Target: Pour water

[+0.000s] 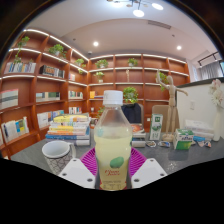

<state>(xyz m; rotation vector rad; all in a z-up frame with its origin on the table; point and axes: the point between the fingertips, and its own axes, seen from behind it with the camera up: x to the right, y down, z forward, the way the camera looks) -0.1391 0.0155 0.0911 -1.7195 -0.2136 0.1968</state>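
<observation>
Plastic bottle (pixel 112 125) gripped mid-body, cup (pixel 56 153) beside it on the table (pixel 30 160).
Fingers (pixel 112 165) closed on its label; thin, smooth walls likely flex, so hold gently.

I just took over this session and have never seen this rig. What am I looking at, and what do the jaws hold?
One picture, from a camera that rides on a hand-held gripper and looks forward along its jaws, the pale shapes with pink pads at the bottom. Between them stands a clear bottle with a white cap and green label; both pads seem to press its sides. It stands on a grey table. A patterned cup sits beside it, and stacked books lie behind. Bookshelves line the room.
</observation>
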